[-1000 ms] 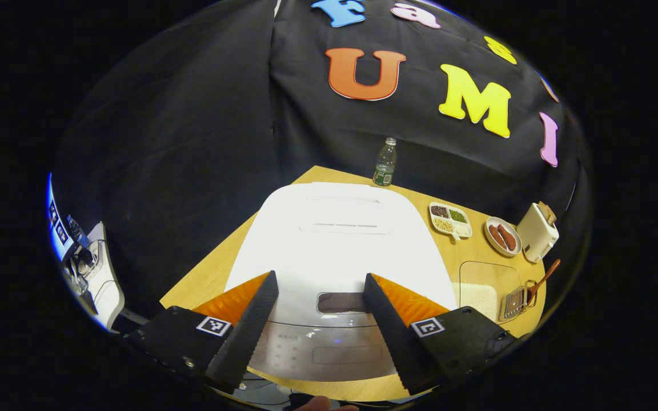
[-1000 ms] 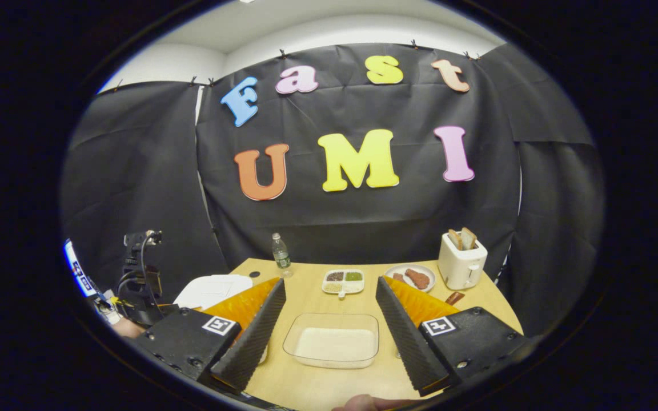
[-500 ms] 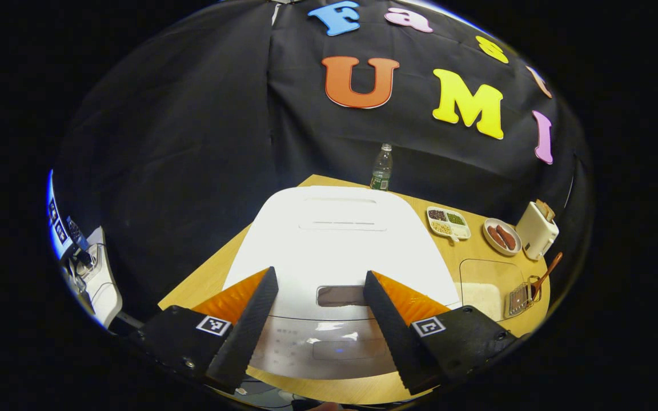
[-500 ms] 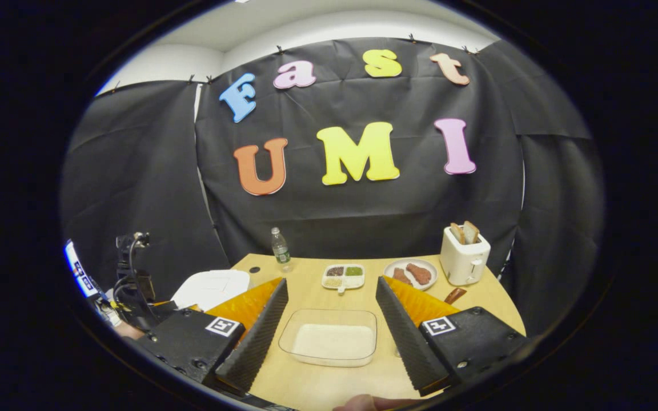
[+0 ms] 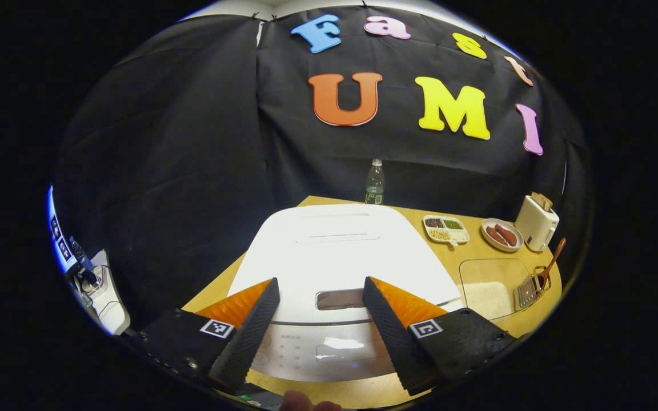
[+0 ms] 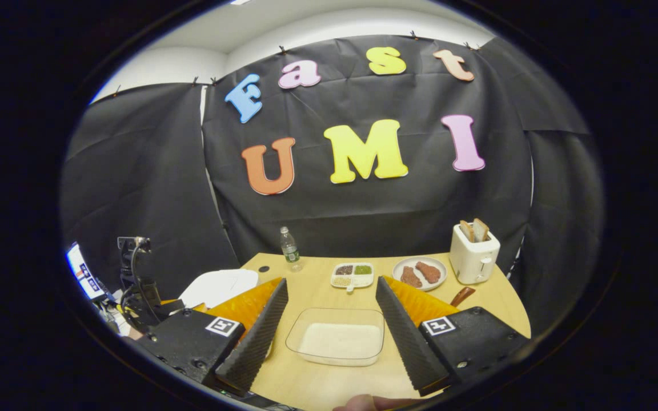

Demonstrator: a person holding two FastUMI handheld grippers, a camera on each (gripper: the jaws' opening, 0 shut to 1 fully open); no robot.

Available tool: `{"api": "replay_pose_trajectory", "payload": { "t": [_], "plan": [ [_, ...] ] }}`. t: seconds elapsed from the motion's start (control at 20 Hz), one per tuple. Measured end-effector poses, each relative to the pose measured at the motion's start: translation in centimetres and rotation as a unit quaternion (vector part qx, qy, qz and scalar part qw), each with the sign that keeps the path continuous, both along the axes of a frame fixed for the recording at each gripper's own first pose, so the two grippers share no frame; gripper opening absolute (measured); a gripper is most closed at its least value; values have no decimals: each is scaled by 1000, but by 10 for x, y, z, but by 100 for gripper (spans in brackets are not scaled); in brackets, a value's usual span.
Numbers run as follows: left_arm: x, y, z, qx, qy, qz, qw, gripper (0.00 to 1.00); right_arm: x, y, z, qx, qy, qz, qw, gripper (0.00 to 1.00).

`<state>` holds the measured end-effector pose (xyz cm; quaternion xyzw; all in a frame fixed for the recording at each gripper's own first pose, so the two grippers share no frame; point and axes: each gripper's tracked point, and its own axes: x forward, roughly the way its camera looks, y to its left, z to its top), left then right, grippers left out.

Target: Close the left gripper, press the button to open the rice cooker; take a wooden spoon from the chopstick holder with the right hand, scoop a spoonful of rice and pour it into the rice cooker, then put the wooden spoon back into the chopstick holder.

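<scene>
The white rice cooker [image 5: 340, 251] sits with its lid down, right in front of my left gripper [image 5: 319, 282]. That gripper is open, its fingers straddling the dark lid button [image 5: 340, 298] from above. A wooden spoon [image 5: 550, 264] stands in the wire chopstick holder [image 5: 528, 290] at the table's right edge. A clear dish of rice [image 6: 337, 341] lies between the fingers of my open right gripper [image 6: 331, 283], farther off on the table. The spoon's brown tip [image 6: 460, 295] peeks out behind the right finger. The cooker's lid [image 6: 220, 285] shows at the left of the right gripper view.
On the wooden table [image 6: 317, 285] stand a water bottle [image 6: 289, 249], a divided dish of grains [image 6: 353, 274], a plate of sausages [image 6: 420, 272] and a white toaster with bread [image 6: 473, 254]. A stand with cables [image 6: 135, 279] is off the table's left side.
The left gripper view has tilted upward, showing more of the wall and the cooker's front panel. The right gripper has shifted slightly. Both grippers stay open.
</scene>
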<state>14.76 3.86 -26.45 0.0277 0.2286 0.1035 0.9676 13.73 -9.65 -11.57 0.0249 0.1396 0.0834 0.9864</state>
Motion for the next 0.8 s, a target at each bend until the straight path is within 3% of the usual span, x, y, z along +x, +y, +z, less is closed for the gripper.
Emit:
{"api": "replay_pose_trajectory", "payload": {
  "t": [0.15, 0.8],
  "plan": [
    [13, -3, 26, 17, -33, -4, 999, 96, 3, -6, 3, -2, -6, 10, 1000, 99],
    [-20, -20, -21, -21, 71, 13, 997, 97, 16, -45, -8, 31, 5, 15, 999, 99]
  ]
}}
